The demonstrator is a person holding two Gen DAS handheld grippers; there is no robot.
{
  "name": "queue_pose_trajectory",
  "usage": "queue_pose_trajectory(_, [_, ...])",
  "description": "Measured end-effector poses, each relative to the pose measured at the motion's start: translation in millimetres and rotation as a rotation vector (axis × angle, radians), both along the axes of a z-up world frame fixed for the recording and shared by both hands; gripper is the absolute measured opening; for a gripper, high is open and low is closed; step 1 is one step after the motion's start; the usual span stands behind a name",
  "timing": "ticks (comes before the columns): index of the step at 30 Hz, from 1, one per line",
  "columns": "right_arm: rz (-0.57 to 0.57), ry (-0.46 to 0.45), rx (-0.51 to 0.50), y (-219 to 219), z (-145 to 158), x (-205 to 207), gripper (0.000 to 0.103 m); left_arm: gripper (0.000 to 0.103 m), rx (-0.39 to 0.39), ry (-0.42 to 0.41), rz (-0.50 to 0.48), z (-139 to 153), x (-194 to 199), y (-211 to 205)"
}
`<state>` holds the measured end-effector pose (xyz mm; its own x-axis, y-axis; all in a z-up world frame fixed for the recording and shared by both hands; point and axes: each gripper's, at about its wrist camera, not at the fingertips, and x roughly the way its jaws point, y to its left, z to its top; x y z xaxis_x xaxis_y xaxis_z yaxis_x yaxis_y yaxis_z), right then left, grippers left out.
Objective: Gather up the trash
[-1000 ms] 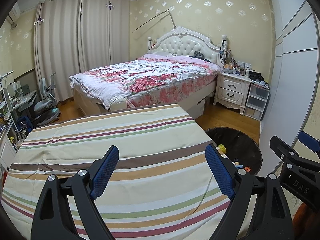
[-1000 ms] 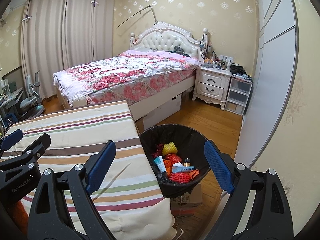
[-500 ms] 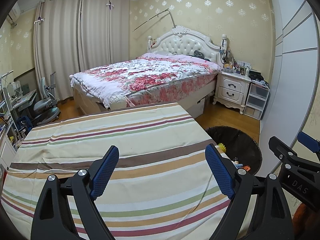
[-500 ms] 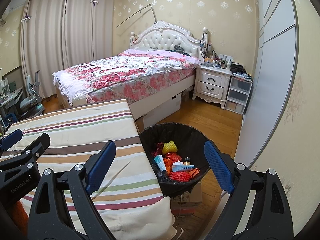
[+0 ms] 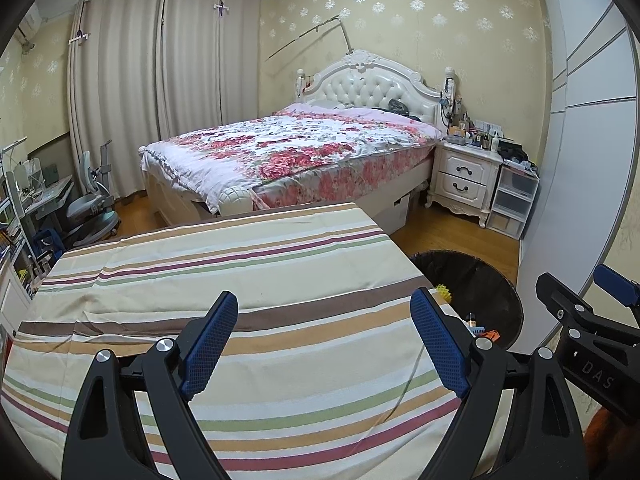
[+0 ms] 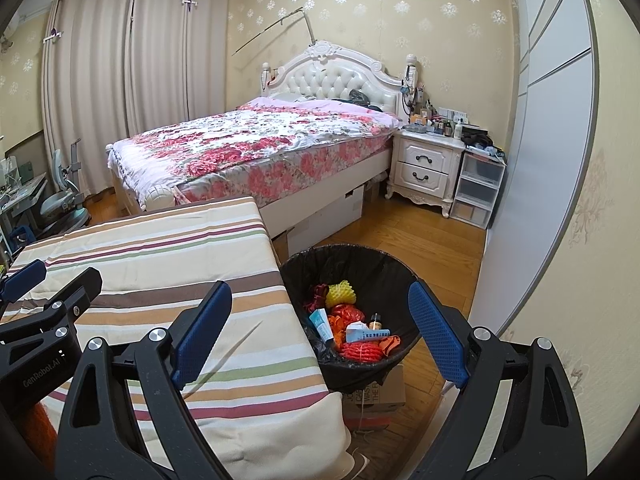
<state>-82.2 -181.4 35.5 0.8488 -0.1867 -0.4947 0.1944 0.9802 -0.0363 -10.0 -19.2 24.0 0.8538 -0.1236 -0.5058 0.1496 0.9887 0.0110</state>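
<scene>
Striped cloth in cream, tan, brown, green and maroon covers the one table [image 5: 248, 280], and nothing lies on the part I can see. Two black grippers with blue ribbed pads hang over its near edge: the left gripper [image 5: 324, 344] above the cloth's middle, the right gripper [image 6: 316, 332] past the table's right edge, over the single round bin lined with a black bag [image 6: 384, 264]. Both stand with jaws spread wide, holding nothing and touching nothing. The trash sits in that bin, just beside the table's right edge: a yellow foam fruit net [image 6: 340, 294], red-orange mesh netting [image 6: 362, 350], one white-and-blue tube [image 6: 323, 323], one small brown bottle [image 6: 375, 321]. The right wrist view looks down into the bin and shows a cardboard box [image 6: 376, 394] beneath it; the left wrist view catches only the bin's far wall and a few scraps.
</scene>
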Motion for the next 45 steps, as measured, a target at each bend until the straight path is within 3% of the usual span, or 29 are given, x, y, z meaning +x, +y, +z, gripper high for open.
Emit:
queue_pose_trajectory(36, [0.002,0.006,0.002,4,-9,-4,0.088,0.086,-0.021,0.028,-0.026,-4,-3,0])
queue_pose_trajectory(45, [0.010,0.014,0.005,10,-17,-5,0.088,0.086,0.004,0.031,-0.004,-7,-4,1])
